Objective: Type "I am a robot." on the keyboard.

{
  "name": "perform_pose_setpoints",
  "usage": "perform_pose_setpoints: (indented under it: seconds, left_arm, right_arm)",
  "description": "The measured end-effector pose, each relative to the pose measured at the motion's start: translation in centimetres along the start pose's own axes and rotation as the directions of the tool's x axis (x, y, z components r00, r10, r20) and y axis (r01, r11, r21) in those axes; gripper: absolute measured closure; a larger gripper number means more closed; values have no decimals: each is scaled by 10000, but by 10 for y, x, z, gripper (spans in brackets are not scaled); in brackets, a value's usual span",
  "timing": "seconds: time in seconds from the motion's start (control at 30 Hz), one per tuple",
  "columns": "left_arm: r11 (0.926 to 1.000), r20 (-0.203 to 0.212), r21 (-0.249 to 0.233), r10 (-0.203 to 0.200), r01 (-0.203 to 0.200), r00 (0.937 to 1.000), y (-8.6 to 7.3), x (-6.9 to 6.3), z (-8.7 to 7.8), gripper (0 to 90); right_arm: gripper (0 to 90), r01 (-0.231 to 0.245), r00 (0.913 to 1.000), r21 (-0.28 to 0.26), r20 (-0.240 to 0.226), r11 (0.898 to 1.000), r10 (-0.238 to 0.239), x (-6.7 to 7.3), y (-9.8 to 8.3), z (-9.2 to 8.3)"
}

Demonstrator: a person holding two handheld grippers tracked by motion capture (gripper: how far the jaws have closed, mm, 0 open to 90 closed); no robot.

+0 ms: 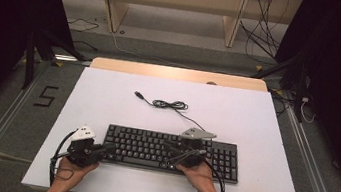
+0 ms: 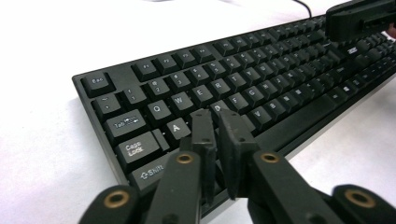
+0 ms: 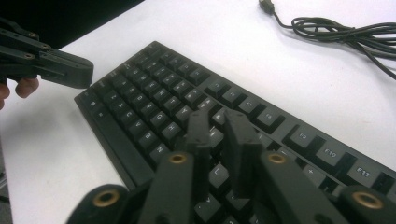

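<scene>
Hovering over keyboard [image 1: 170, 151]: L gripper [image 2: 216, 116] and R gripper [image 3: 218, 119], fingers nearly together (probably empty), angled down.

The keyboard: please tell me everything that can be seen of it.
The keyboard is black, full size with a number pad, plastic by its look, with white letters on the keys. It lies flat on the white table, near the front edge. Its black cable runs back to a loose coil and a free plug. The left claw is nearly closed over the left end, the right claw nearly closed over the middle keys; contact cannot be told.
</scene>
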State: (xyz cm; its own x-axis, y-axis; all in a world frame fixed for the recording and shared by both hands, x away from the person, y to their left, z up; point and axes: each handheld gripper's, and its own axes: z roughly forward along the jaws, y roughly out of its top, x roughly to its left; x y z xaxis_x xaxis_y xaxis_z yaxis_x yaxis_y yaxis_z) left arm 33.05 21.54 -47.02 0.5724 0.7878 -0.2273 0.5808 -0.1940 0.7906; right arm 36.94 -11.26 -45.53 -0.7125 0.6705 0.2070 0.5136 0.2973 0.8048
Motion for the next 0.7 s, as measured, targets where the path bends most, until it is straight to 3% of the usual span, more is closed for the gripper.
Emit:
perform_pose_setpoints:
  seconds: [0.2, 0.7]
  left_arm:
    - [9999, -39, 106, 45, -44, 10000, 0, 3, 1, 888]
    - [9994, -197, 340, -34, 41, 9998, -1, 8, 2, 889]
  right_arm:
    - [900, 130, 9998, 216, 120, 9997, -133, 2, 2, 9]
    - [900, 145, 9996, 551, 224, 9984, -157, 4, 4, 25]
